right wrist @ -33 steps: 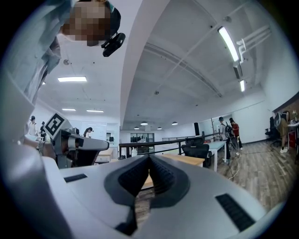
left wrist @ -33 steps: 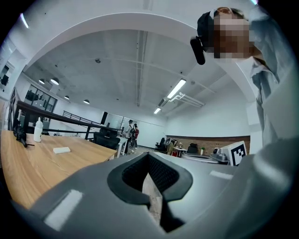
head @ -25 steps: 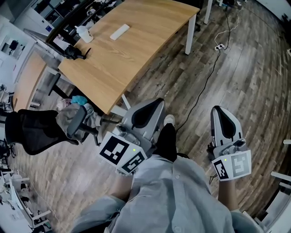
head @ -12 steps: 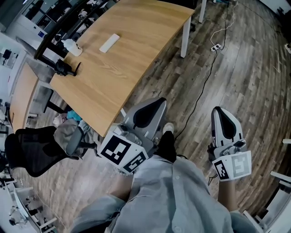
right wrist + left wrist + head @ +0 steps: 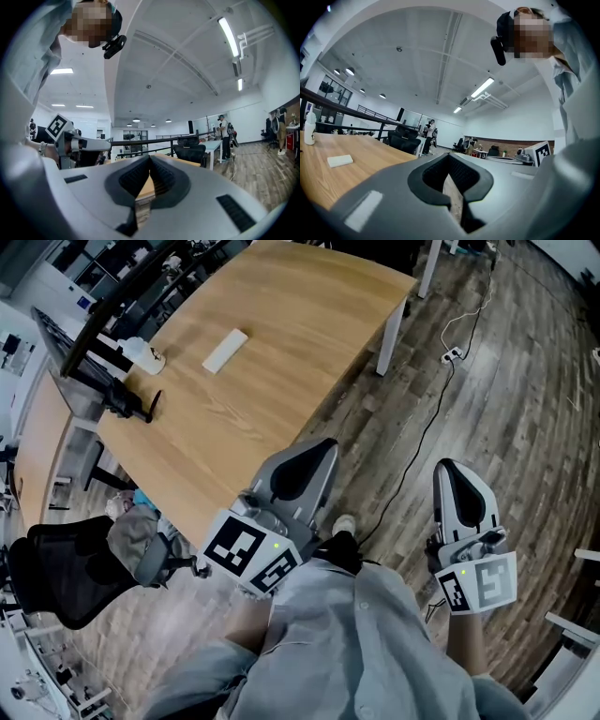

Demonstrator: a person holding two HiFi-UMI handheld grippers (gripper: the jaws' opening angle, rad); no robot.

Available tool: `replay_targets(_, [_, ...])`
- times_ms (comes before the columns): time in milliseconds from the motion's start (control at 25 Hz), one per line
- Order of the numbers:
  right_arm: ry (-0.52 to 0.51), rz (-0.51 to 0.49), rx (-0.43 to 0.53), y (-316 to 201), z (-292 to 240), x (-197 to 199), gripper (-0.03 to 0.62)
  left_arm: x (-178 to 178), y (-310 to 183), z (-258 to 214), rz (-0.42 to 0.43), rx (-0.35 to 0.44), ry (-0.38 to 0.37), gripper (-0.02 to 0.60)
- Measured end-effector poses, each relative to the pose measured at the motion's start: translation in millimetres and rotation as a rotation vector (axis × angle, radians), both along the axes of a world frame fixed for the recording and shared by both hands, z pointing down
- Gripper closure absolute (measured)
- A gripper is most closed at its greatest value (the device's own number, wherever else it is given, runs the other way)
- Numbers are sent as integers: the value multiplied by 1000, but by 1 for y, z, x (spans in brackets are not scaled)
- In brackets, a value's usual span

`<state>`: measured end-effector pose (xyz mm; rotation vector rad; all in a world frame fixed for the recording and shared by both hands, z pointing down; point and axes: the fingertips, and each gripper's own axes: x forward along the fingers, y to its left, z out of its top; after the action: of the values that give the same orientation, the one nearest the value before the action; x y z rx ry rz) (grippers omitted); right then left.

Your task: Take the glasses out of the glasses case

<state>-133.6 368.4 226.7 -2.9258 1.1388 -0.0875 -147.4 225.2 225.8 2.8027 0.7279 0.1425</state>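
Observation:
A flat white glasses case (image 5: 225, 350) lies shut on the wooden table (image 5: 281, 343), far ahead of both grippers; the left gripper view shows the case (image 5: 340, 161) at the left on the tabletop. My left gripper (image 5: 314, 452) is shut and holds nothing, its tip at the table's near edge. The right gripper (image 5: 452, 471) hangs over the wooden floor to the right of the table, also shut and empty. In both gripper views the jaws meet at the tip, for the left gripper (image 5: 449, 157) and for the right gripper (image 5: 150, 160).
A white bottle (image 5: 146, 355) and a black clamp stand (image 5: 127, 405) are at the table's far left by a laptop screen (image 5: 66, 357). A black office chair (image 5: 66, 568) stands left of me. A cable (image 5: 424, 423) runs across the floor to a power strip (image 5: 452, 355).
Both grippers have been carried forward toward the table, still shut. The table's near edge now lies right at the left gripper's tip, and the office chair has slid lower left.

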Motion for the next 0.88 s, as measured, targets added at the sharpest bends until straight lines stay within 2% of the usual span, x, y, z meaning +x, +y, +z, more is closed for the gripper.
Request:
replay_targets(200, [9,-26,-6,-24,-3,39,592,34,-24,-1,-27,-9,6,577])
replay_targets(400, [19,-77,-9,-51,-4,57,592,52,-48,-3,-56,-21,15,577])
replay_targets(480, [19,-84,3,-56,-3,60,592,55,-56,-5,-68,-22,25,577])
replay_targets(880, [32,-153,-59,-81,0,81,592,57,-90,-8,-162,-20,45,577])
